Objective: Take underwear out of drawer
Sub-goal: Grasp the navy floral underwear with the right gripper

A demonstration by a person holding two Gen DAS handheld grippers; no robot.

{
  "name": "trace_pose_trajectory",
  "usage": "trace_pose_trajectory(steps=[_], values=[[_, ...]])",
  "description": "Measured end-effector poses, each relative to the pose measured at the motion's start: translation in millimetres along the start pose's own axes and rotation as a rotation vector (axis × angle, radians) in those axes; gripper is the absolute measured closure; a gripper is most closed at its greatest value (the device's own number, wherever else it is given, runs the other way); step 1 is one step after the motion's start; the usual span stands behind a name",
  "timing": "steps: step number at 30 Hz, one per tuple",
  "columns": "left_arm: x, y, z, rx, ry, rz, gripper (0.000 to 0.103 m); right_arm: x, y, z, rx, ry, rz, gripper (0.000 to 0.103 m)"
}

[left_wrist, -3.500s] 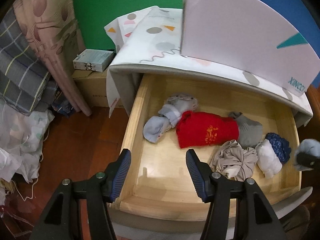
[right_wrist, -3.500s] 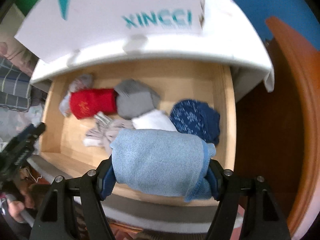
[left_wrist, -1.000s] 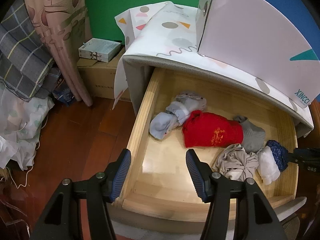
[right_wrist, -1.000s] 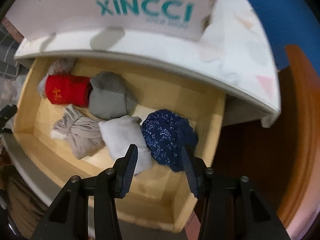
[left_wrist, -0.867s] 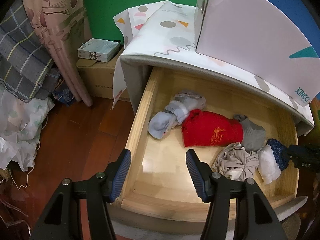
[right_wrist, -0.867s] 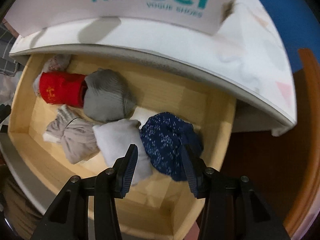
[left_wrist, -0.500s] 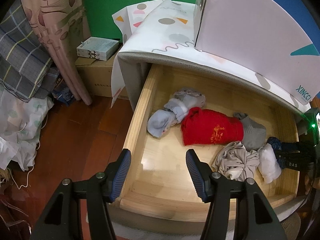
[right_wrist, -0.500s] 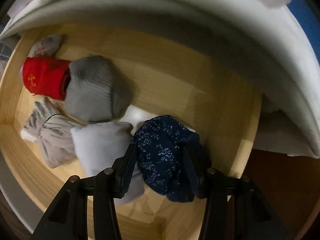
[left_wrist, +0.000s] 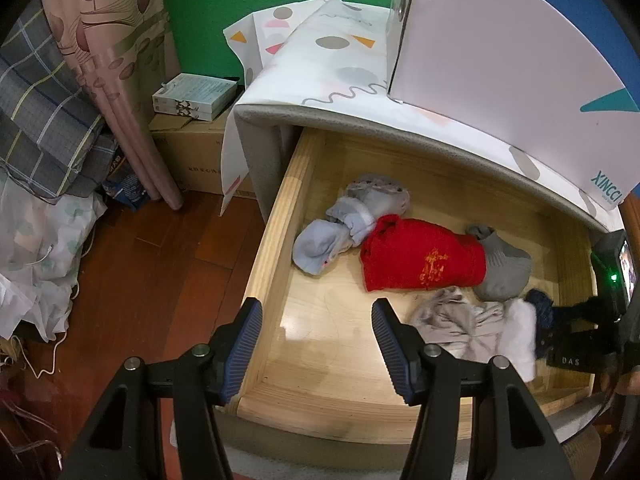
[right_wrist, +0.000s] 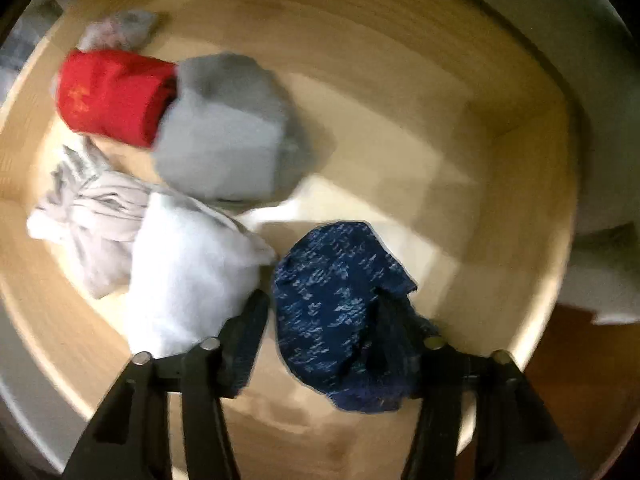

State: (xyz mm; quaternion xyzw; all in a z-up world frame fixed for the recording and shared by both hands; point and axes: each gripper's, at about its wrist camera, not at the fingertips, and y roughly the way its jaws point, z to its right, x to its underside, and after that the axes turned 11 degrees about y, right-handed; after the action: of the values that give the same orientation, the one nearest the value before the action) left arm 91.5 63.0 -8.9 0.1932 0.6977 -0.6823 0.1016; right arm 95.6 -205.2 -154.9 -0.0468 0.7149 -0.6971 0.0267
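The wooden drawer (left_wrist: pixel 276 240) stands pulled out with several rolled garments inside. A navy patterned underwear bundle (right_wrist: pixel 340 280) lies near the drawer's right wall (right_wrist: pixel 528 200). My right gripper (right_wrist: pixel 324 312) points straight down over it, jaws opening, with the bundle between them; the left finger (right_wrist: pixel 252 320) stands clear of the fabric and the right finger is partly hidden by it. In the left wrist view that gripper (left_wrist: pixel 560 322) is low at the drawer's right end. My left gripper (left_wrist: pixel 316 320) hangs open and empty above the drawer's front left corner.
A white bundle (right_wrist: pixel 188 272), a beige one (right_wrist: pixel 88 216), a grey one (right_wrist: pixel 224 128) and a red one (right_wrist: pixel 112 96) lie left of the navy bundle. A white shoe box (left_wrist: pixel 500 60) sits on the cabinet top. Cardboard boxes (left_wrist: pixel 192 152) and bedding stand left.
The right gripper has sunk into the drawer over the navy bundle and its jaws have widened. The light blue bundle it held earlier is gone. The left gripper has stayed put.
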Motion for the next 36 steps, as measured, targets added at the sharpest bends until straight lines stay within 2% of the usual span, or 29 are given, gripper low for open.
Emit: trace_pose_trajectory(steps=[3,7,9,14,18,23,25,28,30,33,36], values=[[0,-1,0,0.002,-0.002,0.001,0.045,2,-1,-6,-0.060,0.017,-0.023,0.052],[0,-1,-1,0.006,-0.003,0.002,0.045,6,-1,-17,-0.025,-0.001,-0.013,0.049],[0,0,-1,0.007,-0.001,-0.001,0.045,5,1,-17,-0.008,0.001,-0.013,0.041],[-1,0,-1,0.008,0.000,-0.003,0.045,-4,9,-11,-0.010,0.027,-0.042,0.037],[-1,1,-1,0.006,0.001,-0.004,0.045,-10,18,-9,0.020,-0.006,-0.071,0.030],[-1,1,1,0.007,-0.001,-0.005,0.045,2,34,-4,0.060,-0.013,-0.093,0.029],[-1,1,1,0.010,0.001,-0.006,0.045,1,37,-10,0.063,-0.004,-0.090,0.031],[0,2,1,0.011,0.004,-0.010,0.045,0,36,-12,0.064,0.037,-0.089,0.041],[-1,2,1,0.012,0.004,-0.010,0.045,-2,33,-2,0.070,0.074,-0.087,0.057],[-1,2,2,0.011,0.009,-0.009,0.045,0,29,10,0.048,0.132,-0.099,0.062],[-2,2,3,0.010,0.015,-0.011,0.045,5,31,17,0.008,0.190,-0.127,0.064]])
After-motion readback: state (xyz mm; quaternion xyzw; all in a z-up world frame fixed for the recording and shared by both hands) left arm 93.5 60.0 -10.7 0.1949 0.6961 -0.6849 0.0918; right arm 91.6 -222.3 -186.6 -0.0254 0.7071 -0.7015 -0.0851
